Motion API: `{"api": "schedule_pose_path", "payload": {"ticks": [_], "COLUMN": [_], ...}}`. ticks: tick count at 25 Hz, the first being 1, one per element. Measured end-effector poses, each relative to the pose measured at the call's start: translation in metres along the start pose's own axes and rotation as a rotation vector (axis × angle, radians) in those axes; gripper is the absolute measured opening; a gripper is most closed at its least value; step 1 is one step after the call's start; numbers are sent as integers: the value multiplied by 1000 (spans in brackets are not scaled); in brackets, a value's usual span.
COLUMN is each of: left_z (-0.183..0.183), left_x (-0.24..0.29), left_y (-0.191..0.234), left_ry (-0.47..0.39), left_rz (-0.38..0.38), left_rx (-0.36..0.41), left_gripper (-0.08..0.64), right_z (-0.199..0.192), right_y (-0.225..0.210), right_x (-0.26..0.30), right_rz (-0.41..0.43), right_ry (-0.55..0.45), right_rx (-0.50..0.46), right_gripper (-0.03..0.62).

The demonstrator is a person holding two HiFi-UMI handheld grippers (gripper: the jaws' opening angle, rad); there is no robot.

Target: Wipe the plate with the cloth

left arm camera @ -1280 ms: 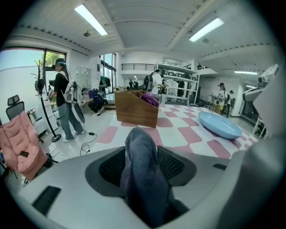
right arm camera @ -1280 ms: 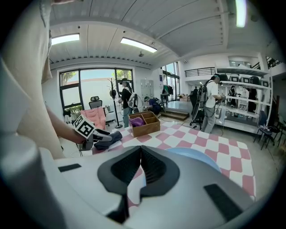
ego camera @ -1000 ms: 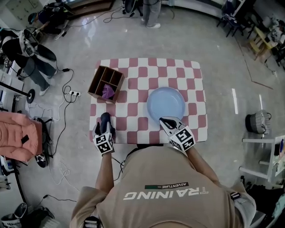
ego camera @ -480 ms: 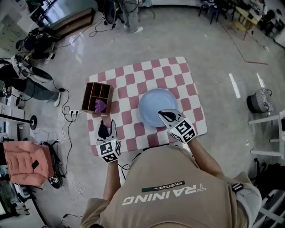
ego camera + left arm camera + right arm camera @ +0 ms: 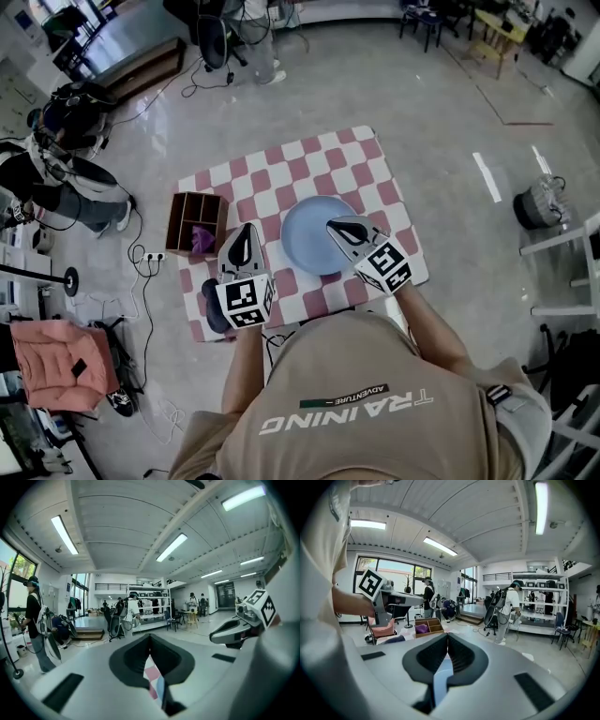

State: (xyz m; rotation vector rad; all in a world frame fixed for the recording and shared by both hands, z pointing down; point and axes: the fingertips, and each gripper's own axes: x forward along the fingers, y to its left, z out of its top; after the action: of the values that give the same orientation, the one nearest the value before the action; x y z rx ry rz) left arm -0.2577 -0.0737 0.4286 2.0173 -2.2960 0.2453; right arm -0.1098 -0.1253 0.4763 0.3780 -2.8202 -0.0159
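Far left, a pink jacket (image 5: 56,361) lies on the floor, a person (image 5: 66,192) stands by with gear, and a power strip (image 5: 150,255) trails cables toward the table. On the checked table cover (image 5: 375,178), the wooden box (image 5: 187,214) sits at the left edge. The purple cloth (image 5: 201,240) is bunched in one of its near compartments, with no clear long axis.

Next comes the left gripper (image 5: 247,228), nose aimed away from the person, hanging between box and plate. Its jaws have just snapped closed, tips pressed together with nothing between them. Only the checked cover shows through the slit behind the tips.

The blue plate (image 5: 305,234) lies flat mid-table, face up and round, so it has no long axis. The right gripper (image 5: 334,226) hangs over the plate's right half, jaws also pressed together and empty. Whether it touches the plate I cannot tell. Far right, a bucket (image 5: 539,202) stands on the floor.

Against a second ago, the left gripper has left the table's near-left edge, where its jaws were spread, and come in beside the plate. The right gripper has pushed from the plate's near rim further over it. The cloth hasn't left the box.
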Motion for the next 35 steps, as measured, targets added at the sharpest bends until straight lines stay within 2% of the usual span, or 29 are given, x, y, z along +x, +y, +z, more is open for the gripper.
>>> {"api": "schedule_pose_path", "payload": {"ticks": [6, 12, 17, 23, 35], "left_z": [10, 35, 48, 50, 38], "left_x": [10, 15, 17, 18, 17], "left_y": [-21, -25, -24, -21, -16], "left_ry": [-4, -57, -82, -92, -53], "left_rz": [-51, -67, -78, -79, -115], "left_rx": [-40, -28, -8, 14, 27], "left_gripper": [14, 14, 14, 14, 14], "right_z": [56, 96, 102, 103, 97], "right_y": [-9, -7, 0, 1, 6], "right_x": [-10, -9, -2, 3, 12], "right_rz": [-6, 16, 28, 27, 13], "right_ry": [-100, -177, -176, -172, -160], "right_rx": [-11, -30, -85, -99, -78], "right_gripper": [17, 17, 17, 17, 17]}}
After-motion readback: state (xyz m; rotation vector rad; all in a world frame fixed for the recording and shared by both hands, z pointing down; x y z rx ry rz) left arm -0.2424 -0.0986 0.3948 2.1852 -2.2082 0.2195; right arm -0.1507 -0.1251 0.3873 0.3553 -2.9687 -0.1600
